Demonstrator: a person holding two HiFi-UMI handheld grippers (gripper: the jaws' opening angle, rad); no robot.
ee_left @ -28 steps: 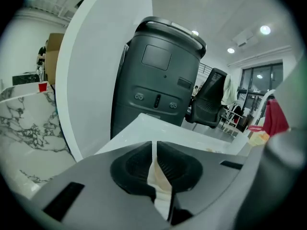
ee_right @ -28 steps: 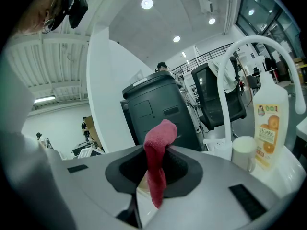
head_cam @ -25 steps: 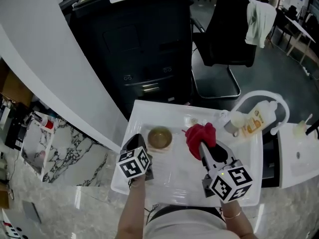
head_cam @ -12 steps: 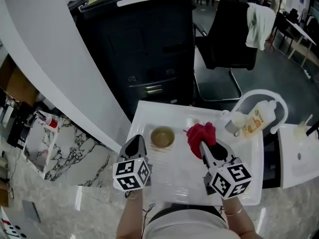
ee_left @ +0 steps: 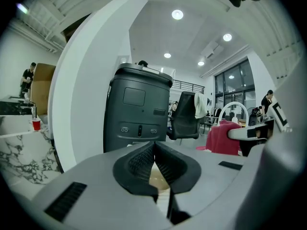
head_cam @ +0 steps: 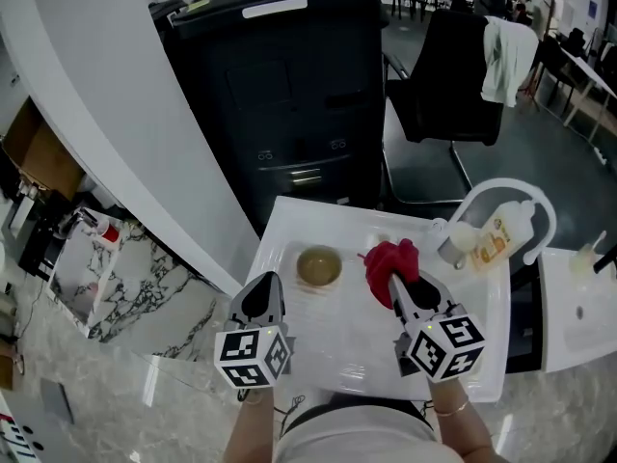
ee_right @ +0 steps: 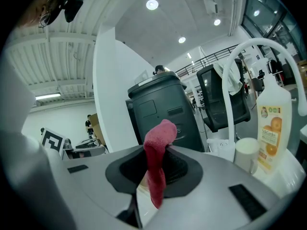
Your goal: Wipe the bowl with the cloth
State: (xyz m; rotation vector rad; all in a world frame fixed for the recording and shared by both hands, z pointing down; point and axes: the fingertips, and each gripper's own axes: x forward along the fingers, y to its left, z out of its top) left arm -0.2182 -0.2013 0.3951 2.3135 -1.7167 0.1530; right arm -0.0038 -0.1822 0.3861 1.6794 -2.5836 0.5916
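Head view, nearest the person: the left gripper (head_cam: 266,287) hangs over the near left part of the white sink basin (head_cam: 289,212), and its own view shows the jaws pressed together with nothing between them. The right gripper (head_cam: 394,285) hangs at about the same depth on the other side, jaws clamped on the red cloth (head_cam: 388,257). The right gripper view shows the cloth pinched in the middle, one end standing above the pads and the other drooping below.

A little further on stands the small brown bowl (head_cam: 319,266), upright and empty on the basin floor. It is just ahead of the left fingertips and slightly to their right, apart from them. It is also to the left of the cloth, near it but not touching.

Wiping looks not yet under way, since the cloth is gripped but nothing meets the bowl. The next move probably calls for the left jaws to open and take the bowl's rim to steady it. The right gripper would then carry the cloth leftward into the bowl.

Beyond, at the basin's far right, are a white cup (head_cam: 454,242), an orange soap bottle (head_cam: 494,239) and the arched white faucet (head_cam: 501,183).
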